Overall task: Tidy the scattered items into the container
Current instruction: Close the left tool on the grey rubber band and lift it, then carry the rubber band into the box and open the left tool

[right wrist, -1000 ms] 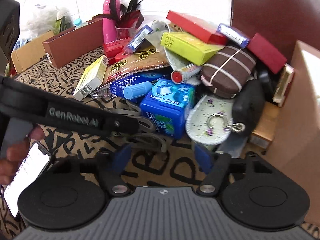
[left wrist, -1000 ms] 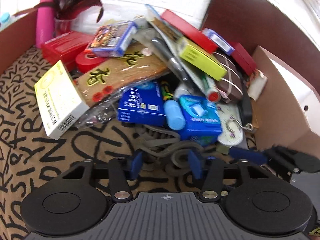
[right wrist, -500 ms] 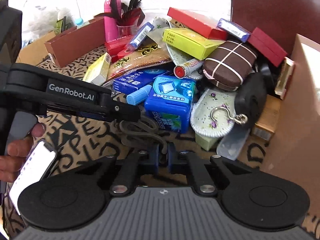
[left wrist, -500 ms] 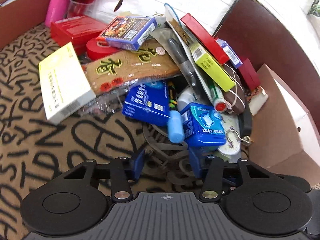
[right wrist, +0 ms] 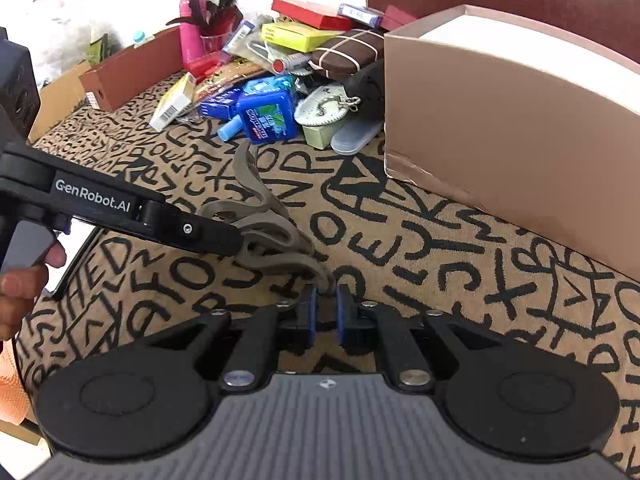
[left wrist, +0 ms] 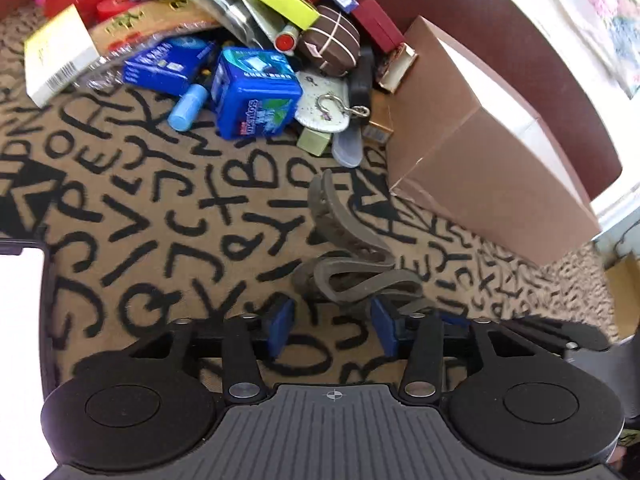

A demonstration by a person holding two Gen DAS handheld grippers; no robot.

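A grey-brown curled rubber strap (left wrist: pixel 352 268) lies on the letter-patterned cloth, apart from the pile. My right gripper (right wrist: pixel 326 310) is shut on the strap's (right wrist: pixel 272 240) near end. My left gripper (left wrist: pixel 332 320) sits just behind the strap with its jaws opening; the strap lies ahead of its blue pads (left wrist: pixel 280 320), not between them. In the right wrist view the left gripper's black finger (right wrist: pixel 120 208) reaches in from the left and overlaps the strap. The tan cardboard box (left wrist: pixel 480 152) (right wrist: pixel 512 120), white inside, stands to the right.
A pile of scattered items lies at the far side: a blue mints box (left wrist: pixel 256 92) (right wrist: pixel 268 114), a yellow-white carton (left wrist: pixel 56 56), a brown tied case (left wrist: pixel 332 40), a light-blue tube (left wrist: pixel 188 108). A hand (right wrist: pixel 24 280) holds a phone (left wrist: pixel 20 340) at left. A dark red chair back (left wrist: pixel 500 40) rises behind the box.
The right gripper closed on the strap. Both grippers then drew back from the pile, and the strap came out with them onto open cloth beside the box.
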